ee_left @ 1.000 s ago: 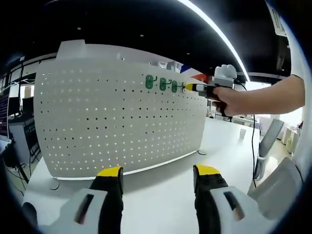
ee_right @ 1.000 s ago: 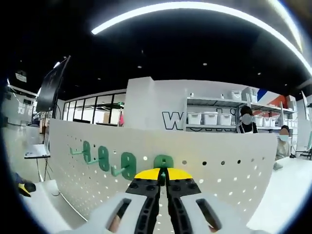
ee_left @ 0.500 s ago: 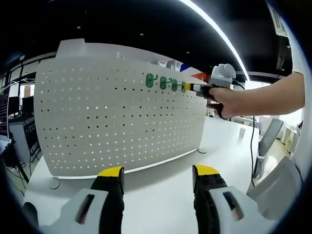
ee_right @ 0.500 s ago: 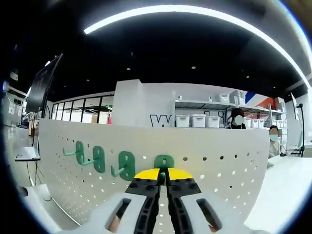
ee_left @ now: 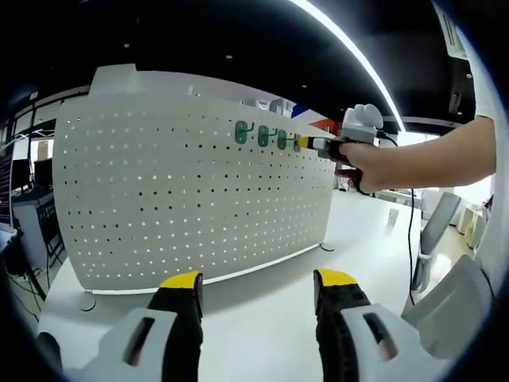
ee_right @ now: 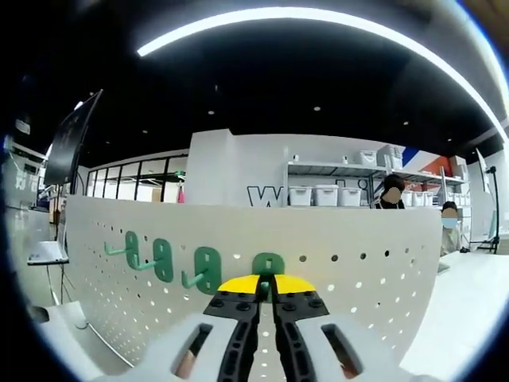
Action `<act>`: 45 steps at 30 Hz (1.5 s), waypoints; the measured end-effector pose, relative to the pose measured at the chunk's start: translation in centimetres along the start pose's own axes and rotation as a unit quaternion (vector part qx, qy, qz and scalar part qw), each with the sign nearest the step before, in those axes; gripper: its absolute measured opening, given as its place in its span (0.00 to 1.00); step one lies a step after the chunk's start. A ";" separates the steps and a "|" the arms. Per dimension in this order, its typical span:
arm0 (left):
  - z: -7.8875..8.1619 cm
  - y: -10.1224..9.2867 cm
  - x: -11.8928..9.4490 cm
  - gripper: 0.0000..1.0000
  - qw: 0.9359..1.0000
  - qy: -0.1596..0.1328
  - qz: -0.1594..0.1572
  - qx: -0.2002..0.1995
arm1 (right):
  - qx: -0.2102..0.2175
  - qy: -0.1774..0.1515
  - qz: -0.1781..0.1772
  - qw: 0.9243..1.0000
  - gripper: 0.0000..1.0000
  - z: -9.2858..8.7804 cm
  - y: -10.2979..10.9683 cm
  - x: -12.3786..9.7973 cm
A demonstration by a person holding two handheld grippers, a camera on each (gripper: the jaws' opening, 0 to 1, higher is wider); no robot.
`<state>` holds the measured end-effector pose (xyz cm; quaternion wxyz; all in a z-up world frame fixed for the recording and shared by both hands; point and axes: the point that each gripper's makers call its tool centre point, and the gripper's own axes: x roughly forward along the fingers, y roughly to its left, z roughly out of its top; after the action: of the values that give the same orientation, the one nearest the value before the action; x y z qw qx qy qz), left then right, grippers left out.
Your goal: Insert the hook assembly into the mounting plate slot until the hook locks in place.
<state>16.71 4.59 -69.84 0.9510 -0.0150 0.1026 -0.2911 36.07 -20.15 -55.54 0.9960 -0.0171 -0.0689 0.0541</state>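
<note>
A white pegboard mounting plate (ee_left: pixel 191 191) stands upright on the white table. Three green hooks (ee_left: pixel 261 136) hang in a row near its top edge. My right gripper (ee_left: pixel 306 143), held by a person's hand, presses a fourth green hook (ee_right: pixel 269 265) against the plate (ee_right: pixel 358 255) to the right of the three mounted hooks (ee_right: pixel 163 260). In the right gripper view my right gripper (ee_right: pixel 267 284) is shut on that hook's stem, with the hook's back plate flat at the board. My left gripper (ee_left: pixel 256 280) hovers open low over the table in front of the plate, holding nothing.
The white table (ee_left: pixel 262 318) runs out in front of the plate. A black cable (ee_left: pixel 412 239) hangs at the right. Shelves with white bins (ee_right: pixel 334 193) and two people stand behind the board. A monitor (ee_right: pixel 71 139) sits at the left.
The right gripper with the hook has shifted slightly left and closer to the plate, next to the third hook. My left gripper stays still and open.
</note>
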 end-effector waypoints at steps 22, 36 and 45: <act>0.6 -0.2 0.3 0.59 1.000 -0.005 -0.010 0.008 | -0.010 0.017 0.120 0.993 0.44 -0.9 2.0 -1.4; 1.4 -0.1 0.4 0.59 1.000 -0.013 -0.008 0.015 | -0.007 0.016 0.133 0.991 0.45 -1.2 2.3 -2.6; 1.7 0.0 0.4 0.60 1.000 -0.014 -0.006 0.020 | -0.003 0.019 0.141 0.990 0.48 -2.1 1.7 -5.0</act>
<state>17.38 4.26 -68.25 0.9507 -0.0005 0.0832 -0.2987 31.29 -19.09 -58.35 0.9794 -0.0305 -0.0467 0.1939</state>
